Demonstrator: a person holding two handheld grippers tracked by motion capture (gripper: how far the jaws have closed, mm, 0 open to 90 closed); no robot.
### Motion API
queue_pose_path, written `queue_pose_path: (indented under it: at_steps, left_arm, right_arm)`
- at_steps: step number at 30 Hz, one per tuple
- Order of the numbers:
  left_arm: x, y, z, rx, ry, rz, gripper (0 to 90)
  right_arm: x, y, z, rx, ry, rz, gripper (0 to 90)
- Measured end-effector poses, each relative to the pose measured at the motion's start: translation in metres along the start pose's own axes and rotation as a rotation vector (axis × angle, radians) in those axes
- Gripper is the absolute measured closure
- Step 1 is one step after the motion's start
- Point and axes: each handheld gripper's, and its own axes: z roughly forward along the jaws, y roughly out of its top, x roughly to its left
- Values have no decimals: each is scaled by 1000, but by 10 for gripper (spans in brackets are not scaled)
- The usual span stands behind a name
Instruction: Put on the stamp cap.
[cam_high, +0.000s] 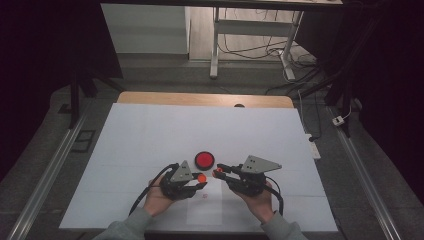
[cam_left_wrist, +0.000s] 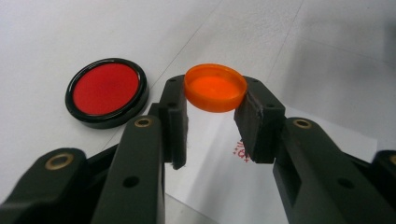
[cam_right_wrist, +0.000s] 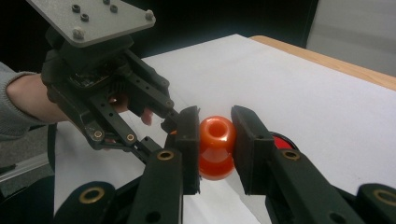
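High view: two hands come in from bottom centre, each w/ a black gripper, over a white sheet (cam_high: 150, 135) covering the worktop (cam_high: 205, 98), whose wood edge shows along the top of the sheet. Left gripper (cam_high: 200, 181) sits lower centre-left, right gripper (cam_high: 218, 172) just right of it; tips point at each other, close but apart, each w/ a small orange bit at the tip. Round red disc w/ black rim (cam_high: 204, 160) lies flat on the sheet just above the two tips, centre of frame. Left gripper view: left gripper (cam_left_wrist: 211, 109) pinches an orange cap (cam_left_wrist: 215, 87) by its rim, open side up, mid-frame; jaws pressed on opposite edges of it. Red disc (cam_left_wrist: 107, 91) lies flat at left of frame, apart from the cap. Small red print mark on the sheet, below the cap, partly hidden by the jaw. Right gripper view: right gripper (cam_right_wrist: 215, 144) clamps a small orange bottle-like piece (cam_right_wrist: 216, 146), round opening toward the camera, body squeezed btw both jaws at centre frame. Left gripper (cam_right_wrist: 172, 122) w/ grey plate on top fills upper left, held by a hand w/ grey sleeve; its tip is near the orange piece. Red disc's edge (cam_right_wrist: 281, 140) peeks from behind the right jaw.
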Motion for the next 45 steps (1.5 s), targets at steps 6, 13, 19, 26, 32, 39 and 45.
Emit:
queue_pose_path:
  at_steps: [6, 13, 19, 26, 32, 39, 45]
  left_arm:
    - [-2, 3, 5, 5, -8, 6, 643]
    - [-4, 7, 12, 8, -16, 13, 644]
    - [-7, 11, 17, 8, -24, 19, 643]
    - [-7, 14, 21, 7, -24, 17, 644]
    - [-8, 15, 21, 0, -25, 18, 645]
    - [-9, 15, 20, -9, -25, 18, 644]
    - [-9, 16, 20, -18, -36, 9, 645]
  right_arm:
    - [0, 0, 0, 3, 3, 0, 720]
    - [1, -1, 2, 11, 7, -1, 719]
    - [2, -3, 5, 15, 14, 0, 719]
    - [4, -3, 7, 21, 20, 0, 719]
    - [4, -5, 8, 31, 25, 0, 719]
    - [4, -6, 9, 35, 24, 1, 719]
    - [4, -7, 10, 36, 25, 3, 719]
